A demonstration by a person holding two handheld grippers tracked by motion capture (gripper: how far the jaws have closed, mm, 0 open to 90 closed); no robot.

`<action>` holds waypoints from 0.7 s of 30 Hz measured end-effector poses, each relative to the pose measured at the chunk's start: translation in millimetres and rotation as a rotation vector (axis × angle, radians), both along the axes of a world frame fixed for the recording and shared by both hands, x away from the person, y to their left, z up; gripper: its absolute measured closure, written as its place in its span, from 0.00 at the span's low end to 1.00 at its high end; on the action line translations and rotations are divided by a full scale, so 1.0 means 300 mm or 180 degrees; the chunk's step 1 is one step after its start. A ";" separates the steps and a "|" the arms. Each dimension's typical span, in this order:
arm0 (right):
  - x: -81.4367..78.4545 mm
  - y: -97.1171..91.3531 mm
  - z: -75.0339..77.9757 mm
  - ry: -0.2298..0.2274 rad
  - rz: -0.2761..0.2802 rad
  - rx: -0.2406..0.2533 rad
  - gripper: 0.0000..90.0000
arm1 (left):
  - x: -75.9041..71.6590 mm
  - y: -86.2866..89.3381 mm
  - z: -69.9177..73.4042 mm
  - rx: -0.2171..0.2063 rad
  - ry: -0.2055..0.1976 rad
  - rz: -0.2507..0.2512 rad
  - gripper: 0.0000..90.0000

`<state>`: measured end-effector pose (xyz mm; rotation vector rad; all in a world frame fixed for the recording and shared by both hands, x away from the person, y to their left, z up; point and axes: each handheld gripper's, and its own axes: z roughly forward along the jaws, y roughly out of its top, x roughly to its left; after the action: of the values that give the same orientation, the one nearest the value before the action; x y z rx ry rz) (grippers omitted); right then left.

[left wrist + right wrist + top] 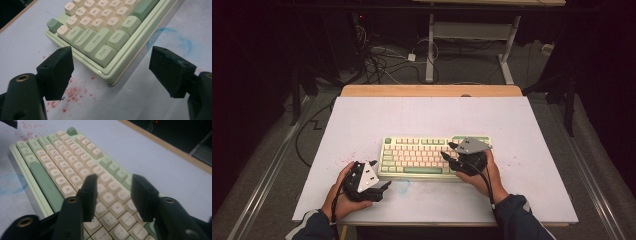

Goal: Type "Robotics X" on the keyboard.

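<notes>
White board (362, 120) carries a green and cream keyboard (422, 155) just below its centre. At 8 o'clock from the keyboard we hold the left gripper (382, 187), jaws spread wide with nothing between them, aimed at the Ctrl corner (103, 53). Red specks (71, 93) lie beside that corner. At 3 o'clock we hold the right gripper (448, 150) over the keys, jaws partly apart and pinching nothing.
</notes>
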<state>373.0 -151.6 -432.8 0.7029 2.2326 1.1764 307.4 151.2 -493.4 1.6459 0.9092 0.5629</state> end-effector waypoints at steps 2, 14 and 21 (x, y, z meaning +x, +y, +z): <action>-0.017 -0.010 0.004 -0.0077 0.0018 0.0040 0.53 | 0.001 0.002 0.004 -0.0033 0.0006 0.0021 0.22; -0.103 -0.110 0.002 -0.0369 -0.0161 0.0166 0.24 | 0.012 0.007 0.017 -0.0061 0.0069 0.0117 0.25; -0.141 -0.168 -0.013 -0.0423 -0.0242 0.0145 0.24 | 0.022 0.016 0.038 -0.0168 0.0140 0.0163 0.36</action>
<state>330.8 -202.0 -436.7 0.7004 2.0581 1.2038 313.9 155.8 -482.1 1.5967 0.9928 0.5349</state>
